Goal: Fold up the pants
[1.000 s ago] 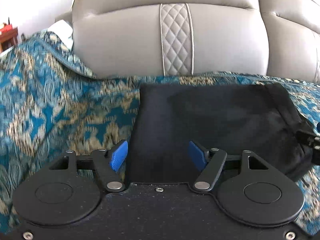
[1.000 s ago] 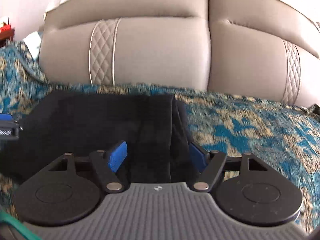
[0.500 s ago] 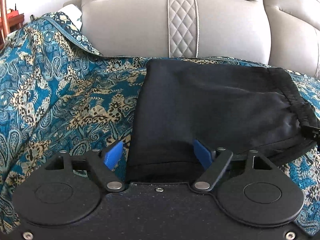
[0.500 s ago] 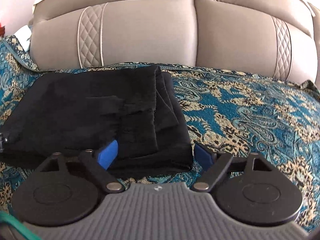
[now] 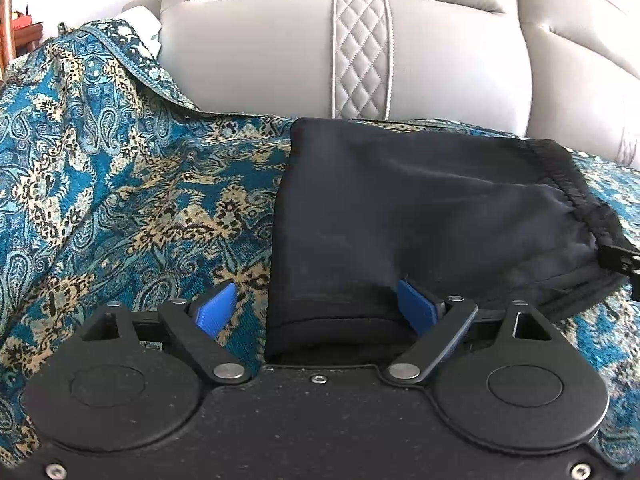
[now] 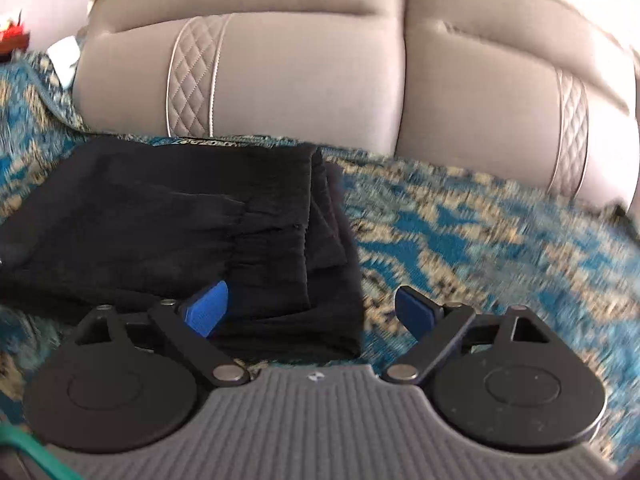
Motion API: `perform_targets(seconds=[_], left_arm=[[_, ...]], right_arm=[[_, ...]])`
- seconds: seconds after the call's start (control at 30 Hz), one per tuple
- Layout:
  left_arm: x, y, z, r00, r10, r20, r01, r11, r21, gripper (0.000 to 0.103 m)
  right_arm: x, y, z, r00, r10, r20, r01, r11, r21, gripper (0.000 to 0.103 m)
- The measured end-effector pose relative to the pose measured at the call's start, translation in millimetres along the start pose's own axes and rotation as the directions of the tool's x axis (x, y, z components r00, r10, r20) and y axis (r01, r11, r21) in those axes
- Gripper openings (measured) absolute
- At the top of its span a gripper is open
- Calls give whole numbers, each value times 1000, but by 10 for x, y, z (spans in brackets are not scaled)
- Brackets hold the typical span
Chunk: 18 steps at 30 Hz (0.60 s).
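The black pants [image 5: 420,216] lie folded into a compact stack on the patterned blue cover; the elastic waistband is at the right in the left wrist view. My left gripper [image 5: 316,308] is open, its blue pads straddling the near left corner of the stack without closing on it. In the right wrist view the pants [image 6: 180,232] show several layered edges on their right side. My right gripper [image 6: 312,308] is open over the near right corner of the stack, holding nothing. A black piece of the right gripper [image 5: 618,258] shows at the right edge of the left wrist view.
A blue and gold paisley cover [image 5: 120,200] drapes the sofa seat and left arm, also in the right wrist view [image 6: 480,240]. Grey leather backrest cushions [image 5: 320,52] with quilted strips rise right behind the pants. A green cable [image 6: 24,456] is at the lower left.
Both grippers have pulled back and risen from the pants, which now lie flat on the cover. The right wrist view is shifting and blurred.
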<state>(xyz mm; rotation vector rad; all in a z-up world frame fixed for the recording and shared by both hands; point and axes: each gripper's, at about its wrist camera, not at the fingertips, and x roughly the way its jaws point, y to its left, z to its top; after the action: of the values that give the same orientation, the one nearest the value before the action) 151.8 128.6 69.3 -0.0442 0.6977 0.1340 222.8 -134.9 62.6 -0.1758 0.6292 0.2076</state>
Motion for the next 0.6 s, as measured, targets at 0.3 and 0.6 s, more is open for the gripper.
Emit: perform_targets(seconds=[0.3, 0.6], left_arm=[[-158, 10, -69, 999, -10, 50, 7, 999, 52, 87], [-373, 151, -109, 993, 67, 95, -66, 998, -8, 84]], right_arm=[[-44, 92, -10, 997, -64, 49, 68, 993, -92, 94], [-8, -19, -27, 999, -27, 25, 27, 1000, -10, 96]])
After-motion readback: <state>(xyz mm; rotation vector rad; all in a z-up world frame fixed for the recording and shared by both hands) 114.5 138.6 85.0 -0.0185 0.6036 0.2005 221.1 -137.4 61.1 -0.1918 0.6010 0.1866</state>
